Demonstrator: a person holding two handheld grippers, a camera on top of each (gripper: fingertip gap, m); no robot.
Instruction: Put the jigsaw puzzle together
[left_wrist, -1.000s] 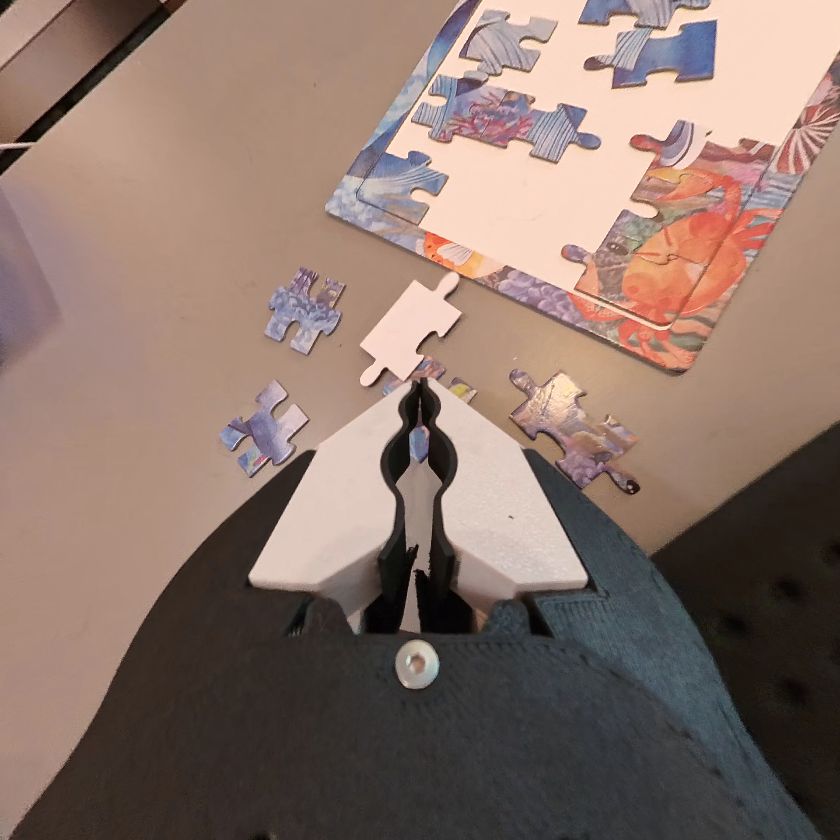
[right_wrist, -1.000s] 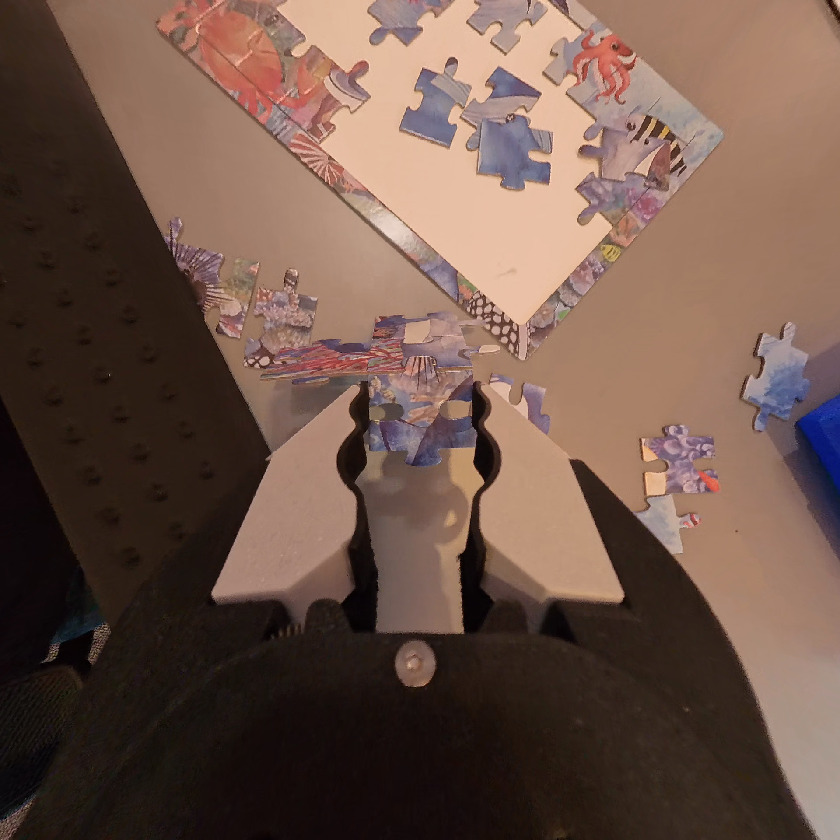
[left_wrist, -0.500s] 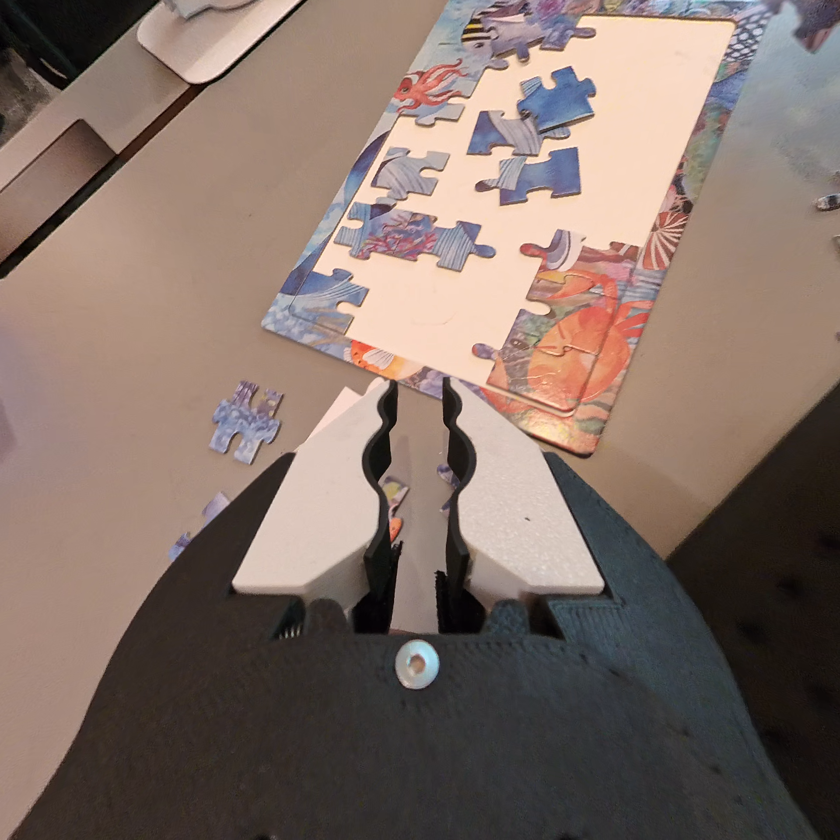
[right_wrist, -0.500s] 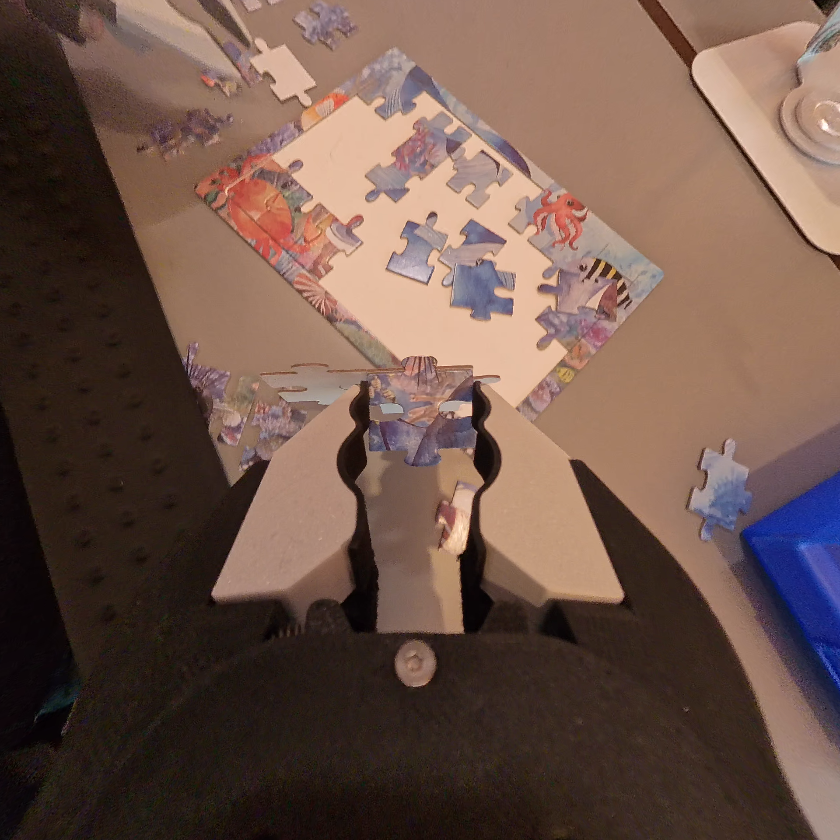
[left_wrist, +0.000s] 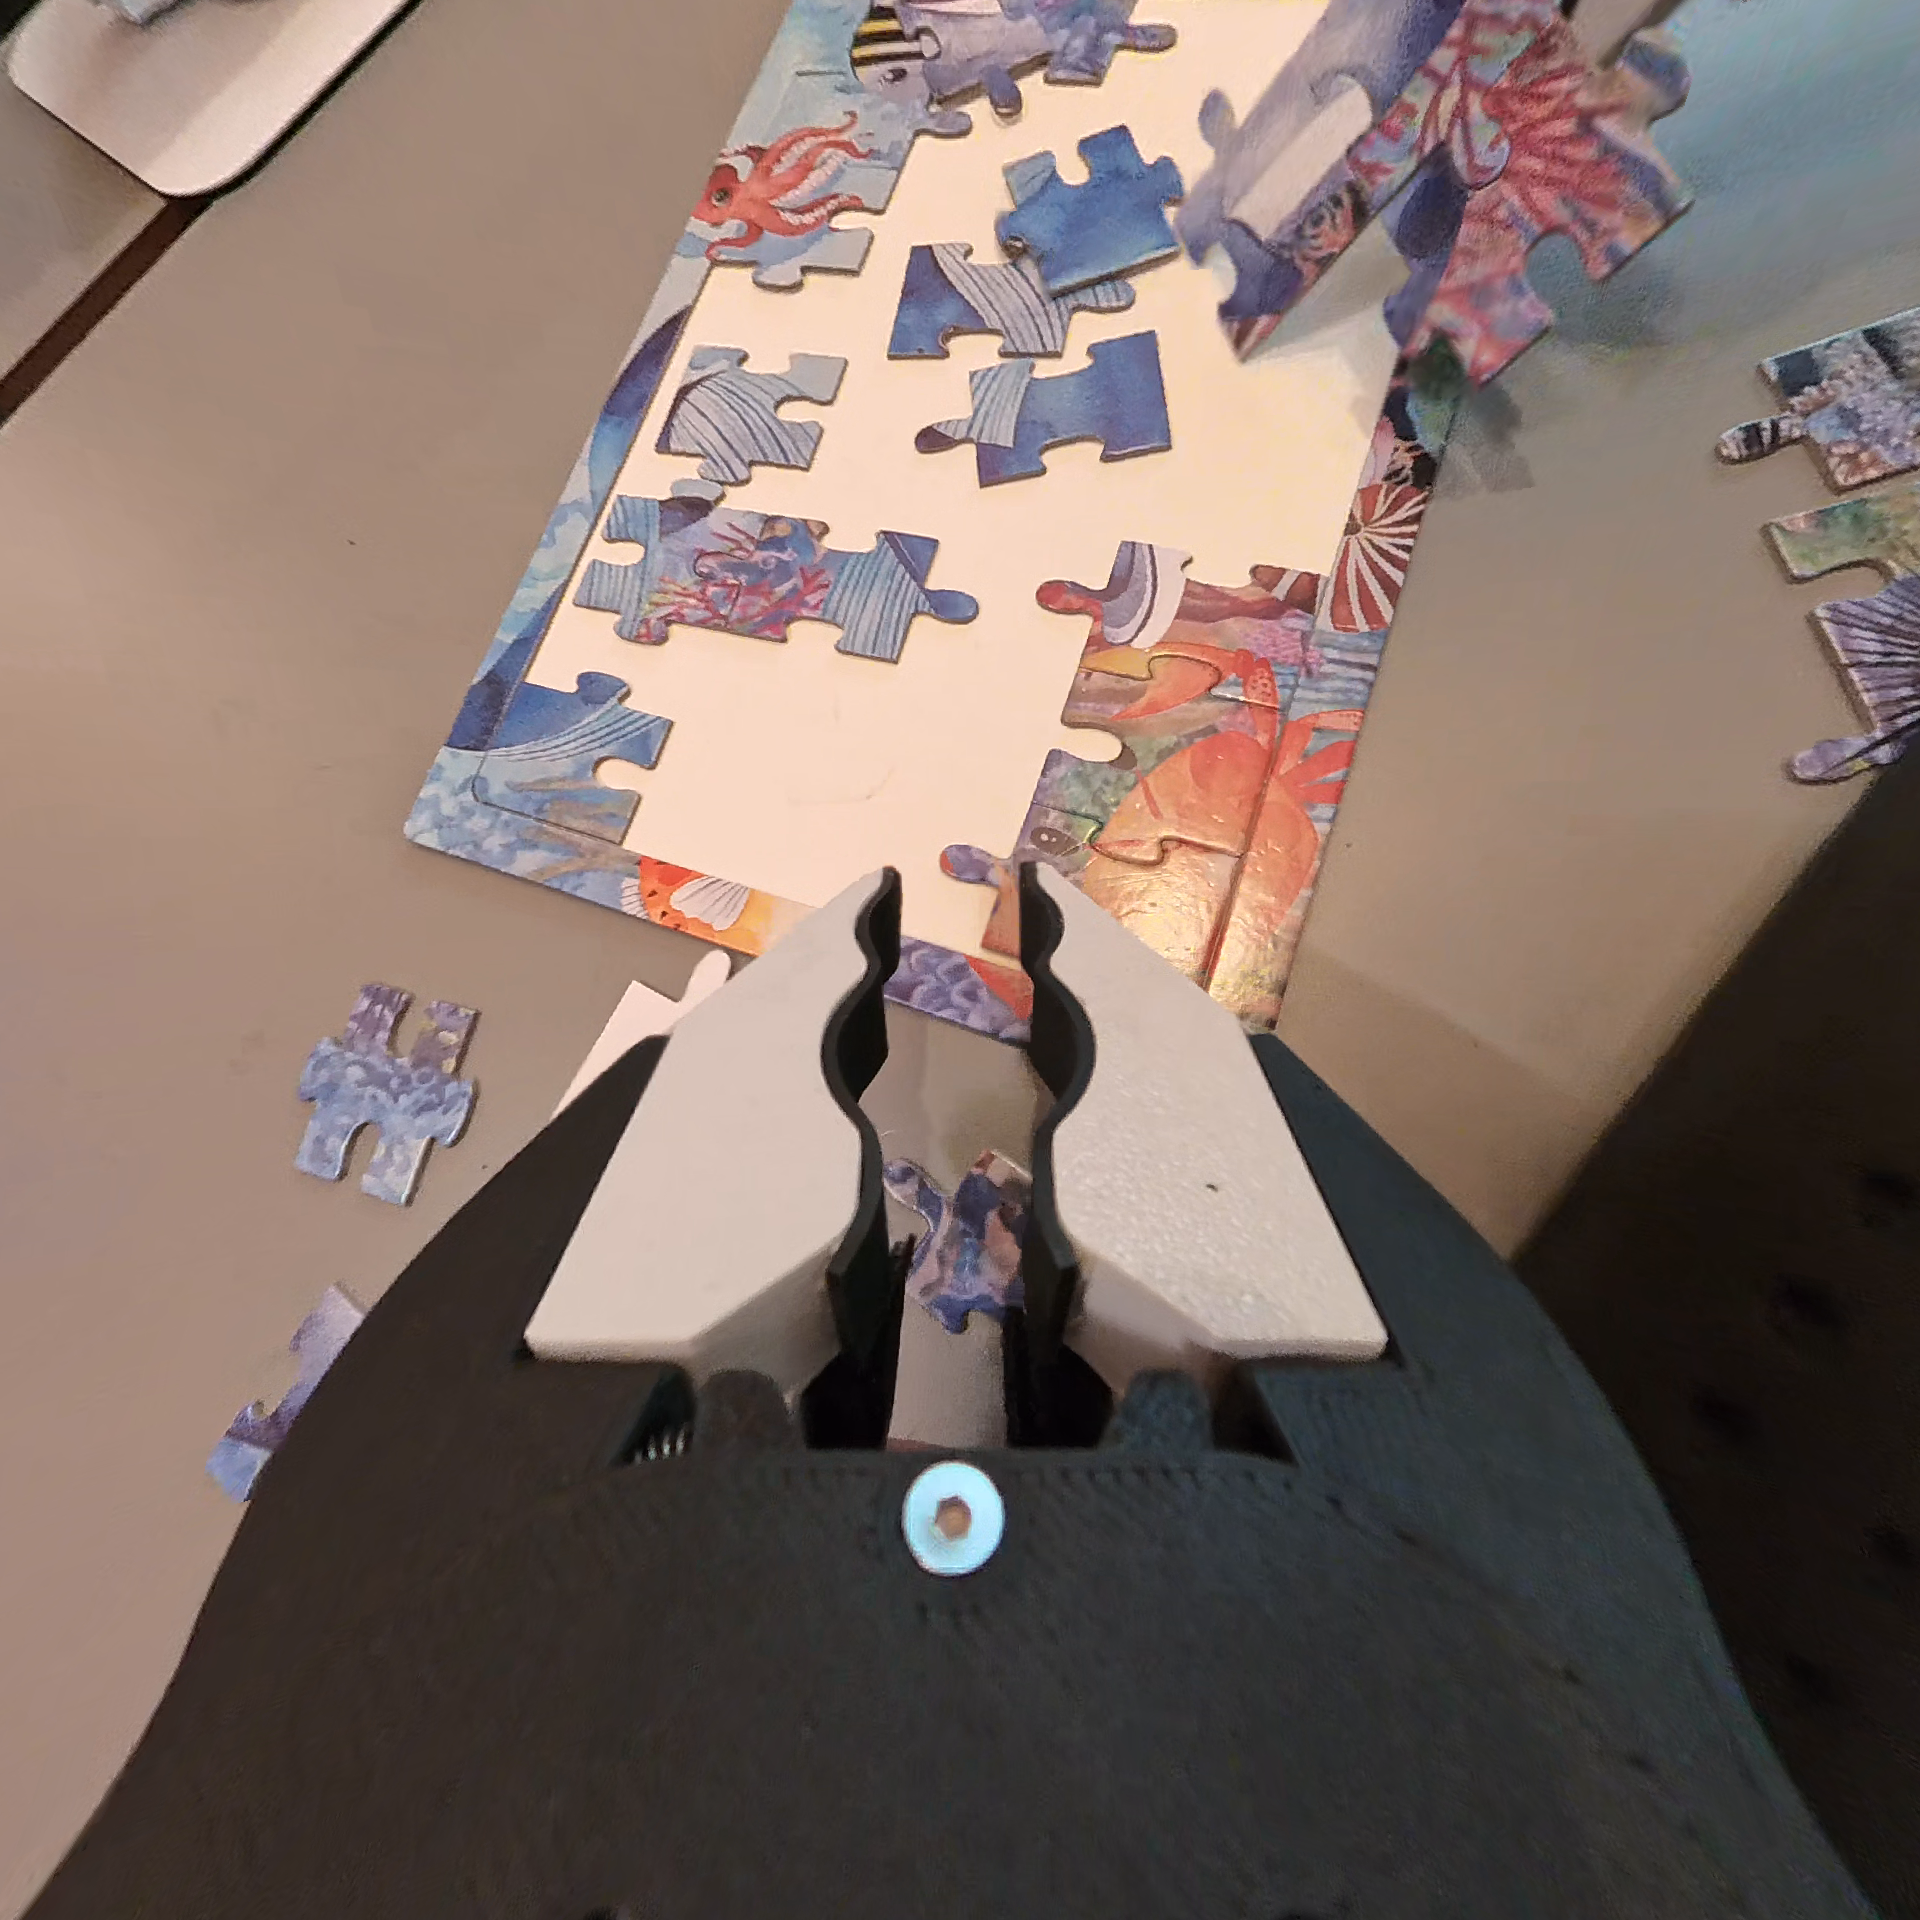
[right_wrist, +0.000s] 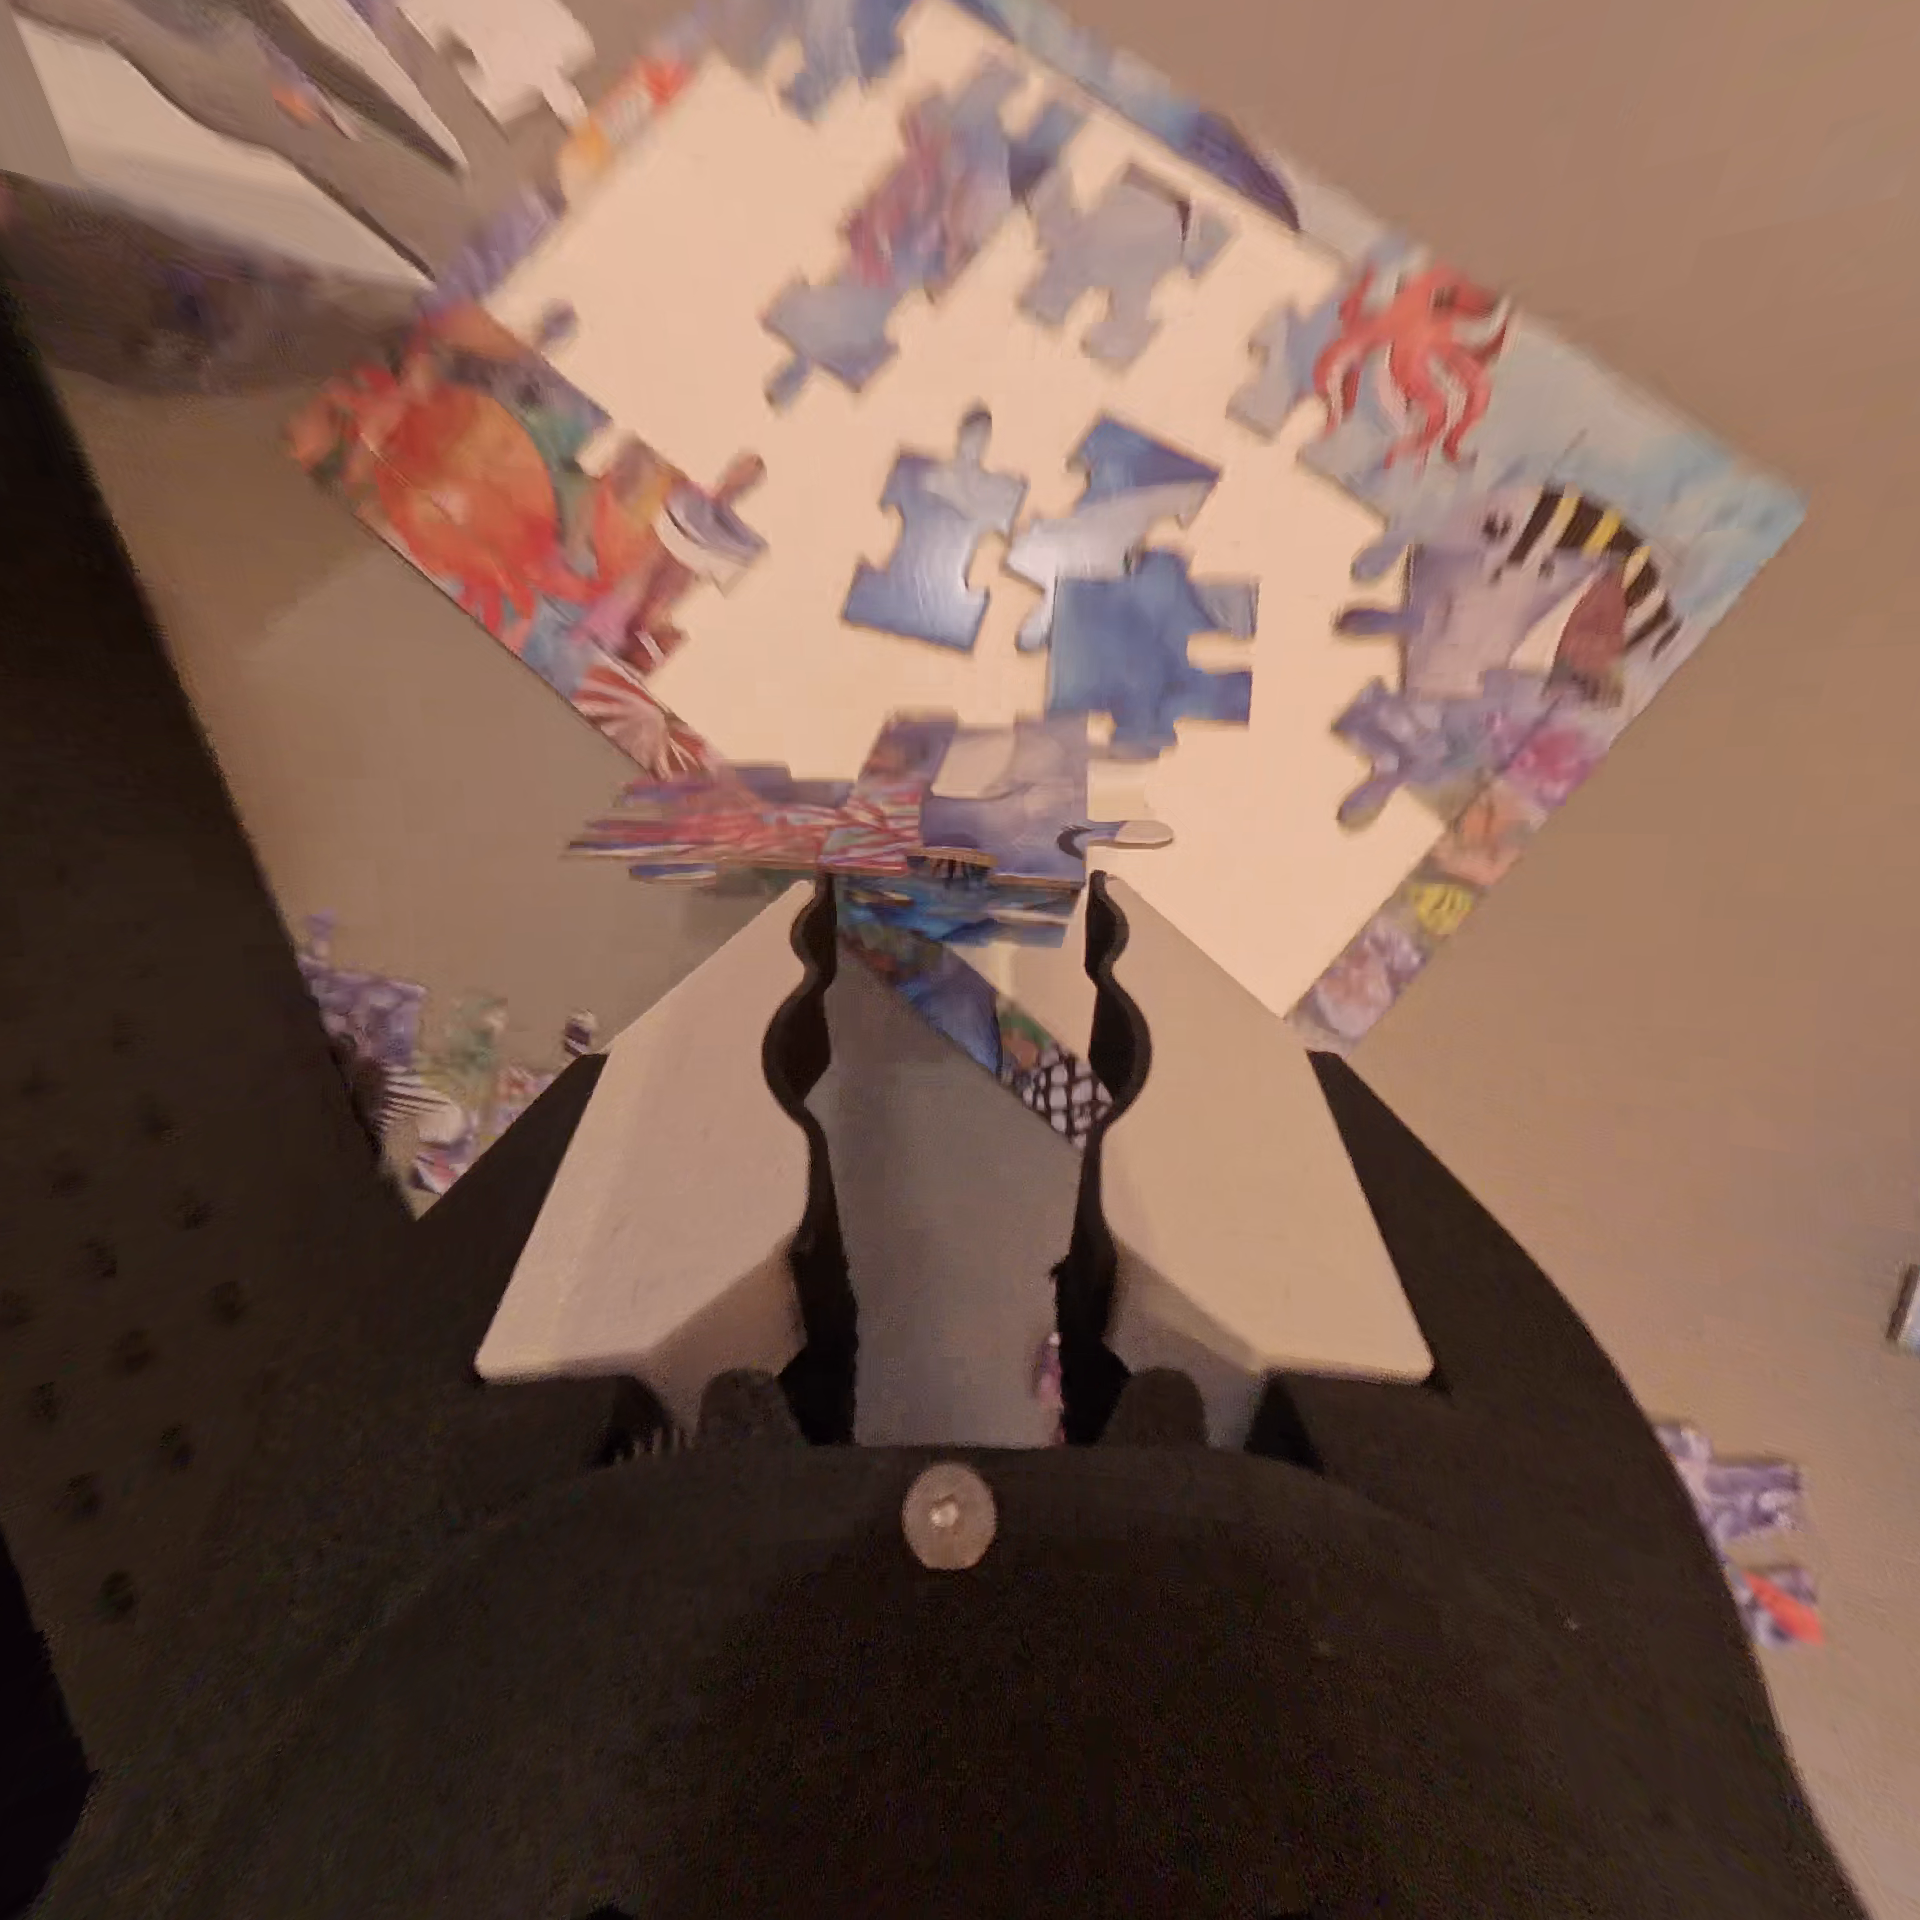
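The jigsaw board lies on the grey table, with a crab section and an octopus corner fitted and several blue pieces loose on its white base. My left gripper is open and empty at the board's near edge, above a loose piece. My right gripper is shut on a cluster of joined pieces and holds it in the air over the board near its edge. The cluster also shows in the left wrist view. The right wrist view is blurred.
Loose pieces lie left of my left gripper, one of them face down, and more lie to the right. A white tray stands far left. A dark dotted mat borders the table. More pieces lie beside it. About 20 cm separates my left fingertips from my right.
My left gripper has opened and moved forward to the board's near edge. My right gripper has lifted the cluster off the table and carried it over the board.
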